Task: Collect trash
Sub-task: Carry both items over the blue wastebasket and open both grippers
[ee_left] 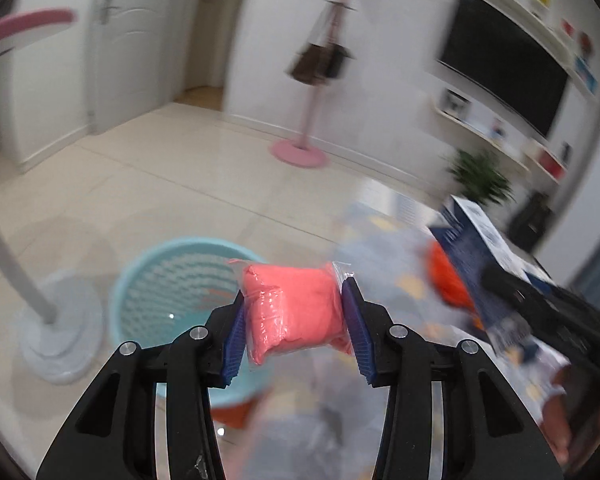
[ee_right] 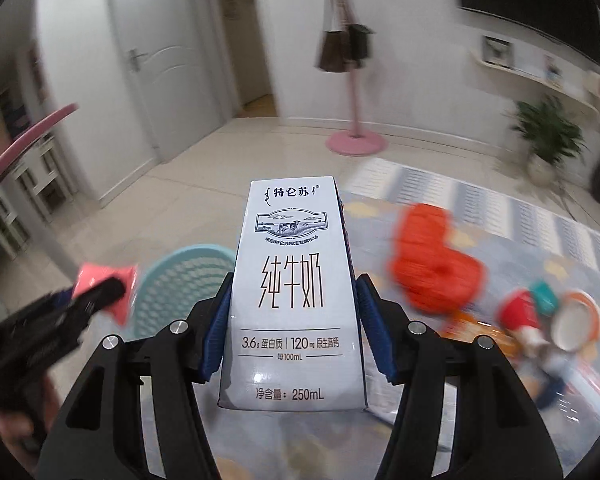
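Where the left wrist view looks down, we log 1 left gripper point(ee_left: 295, 316), its blue pads clamped on a soft coral-pink packet in clear plastic wrap point(ee_left: 296, 310). The packet hangs just above the near rim of a round light-blue perforated plastic basket point(ee_left: 172, 280) standing on the cream tiled floor point(ee_left: 172, 184). At right we note the blurred white-and-navy milk carton point(ee_left: 484, 248).

In the right wrist view, we log 1 right gripper point(ee_right: 294, 320) closed on that carton, marked 250mL, held upright. The basket lies behind it, left; 1 orange crumpled item point(ee_right: 432, 264) rests on the patterned rug point(ee_right: 520, 216).
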`<state>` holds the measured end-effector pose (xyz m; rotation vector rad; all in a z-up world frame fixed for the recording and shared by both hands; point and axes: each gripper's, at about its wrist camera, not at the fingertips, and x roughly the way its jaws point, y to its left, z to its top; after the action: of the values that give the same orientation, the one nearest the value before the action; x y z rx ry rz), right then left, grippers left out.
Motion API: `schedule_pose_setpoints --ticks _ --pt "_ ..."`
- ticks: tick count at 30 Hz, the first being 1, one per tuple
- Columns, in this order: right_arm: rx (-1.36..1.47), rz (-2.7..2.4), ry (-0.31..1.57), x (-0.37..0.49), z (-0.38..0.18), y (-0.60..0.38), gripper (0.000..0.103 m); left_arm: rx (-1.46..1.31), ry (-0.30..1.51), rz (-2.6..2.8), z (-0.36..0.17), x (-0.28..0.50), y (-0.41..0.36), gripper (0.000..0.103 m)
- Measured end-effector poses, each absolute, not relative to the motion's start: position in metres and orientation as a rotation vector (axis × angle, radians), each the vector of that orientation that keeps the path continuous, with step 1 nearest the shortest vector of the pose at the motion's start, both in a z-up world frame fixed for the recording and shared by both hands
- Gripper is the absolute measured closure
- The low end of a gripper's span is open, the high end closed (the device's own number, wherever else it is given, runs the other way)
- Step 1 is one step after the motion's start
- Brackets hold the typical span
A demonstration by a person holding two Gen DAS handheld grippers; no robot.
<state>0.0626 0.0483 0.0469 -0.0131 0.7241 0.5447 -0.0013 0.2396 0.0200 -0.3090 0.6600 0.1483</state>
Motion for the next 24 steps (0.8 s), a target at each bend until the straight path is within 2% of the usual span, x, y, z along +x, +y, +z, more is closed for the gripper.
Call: schedule_pose_setpoints --ticks 5,10,14,18,20,22,24 --pt "-0.039 0.632 0.789 0.071 0.023 0.12 0.047 -0.375 0.705 0.234 -0.01 0.01 0.303 0.06" --pt "-0.012 0.701 0.96 0.099 -0.019 0.173 0.047 -0.449 0.791 0.251 -0.053 0.021 0.341 0.06" --pt "-0.05 0.663 1.121 0.117 -0.06 0.206 0.047 -0.51 0.875 0.245 -0.092 0.031 0.354 0.06" --pt "-0.094 0.607 1.163 0.126 -0.077 0.216 0.045 -0.534 0.924 0.241 -0.115 0.036 0.362 0.059" --pt "-0.094 0.596 1.164 0.128 -0.077 0.216 0.045 -0.554 0.924 0.229 -0.119 0.035 0.362 0.053" --pt "-0.081 0.595 1.157 0.128 -0.074 0.212 0.044 -0.561 0.92 0.234 -0.12 0.033 0.364 0.038" --pt "-0.059 0.599 1.152 0.126 -0.068 0.207 0.042 -0.556 0.911 0.236 -0.117 0.03 0.364 0.037"
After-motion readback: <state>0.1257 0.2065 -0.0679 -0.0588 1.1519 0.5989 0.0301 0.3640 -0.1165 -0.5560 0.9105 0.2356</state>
